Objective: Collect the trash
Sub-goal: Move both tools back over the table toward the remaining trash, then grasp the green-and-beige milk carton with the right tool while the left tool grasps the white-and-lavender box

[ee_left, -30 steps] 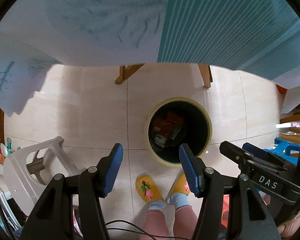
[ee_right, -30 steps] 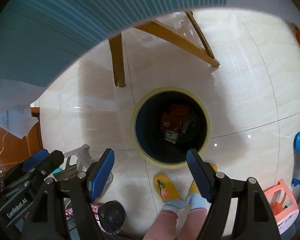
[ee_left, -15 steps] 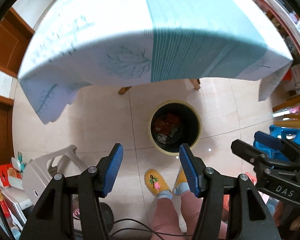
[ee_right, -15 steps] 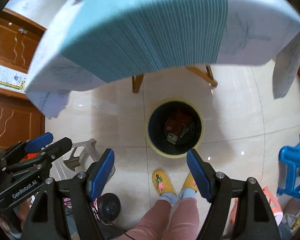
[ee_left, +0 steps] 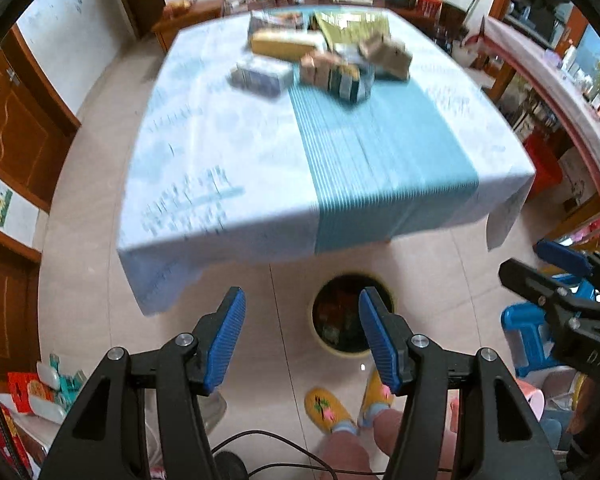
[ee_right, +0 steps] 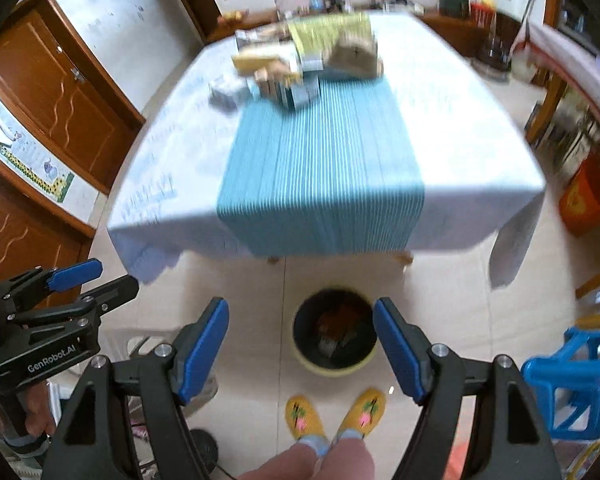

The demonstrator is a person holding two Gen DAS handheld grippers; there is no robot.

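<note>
Now we hold both the left gripper (ee_left: 302,334) and right gripper (ee_right: 300,346) spread and empty; next we should reach past the bin (ee_right: 334,336) for the nearest box (ee_right: 228,94), squarely.

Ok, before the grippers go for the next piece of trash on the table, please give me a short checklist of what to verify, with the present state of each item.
1. Left gripper empty, jaws apart: ok.
2. Right gripper empty, jaws apart: ok.
3. Trash left to collect: ok, a pile of boxes and packets lies at the far side of the table.
4. Bin in place: ok, it stands on the floor just off the near table edge, in front of the person's slippers, open, with some trash inside.
5. Room left in the bin: cannot tell, the inside is dark and blurred.
6. Near part of the table free on the way to the pile: ok, only cloth shows there.
</note>
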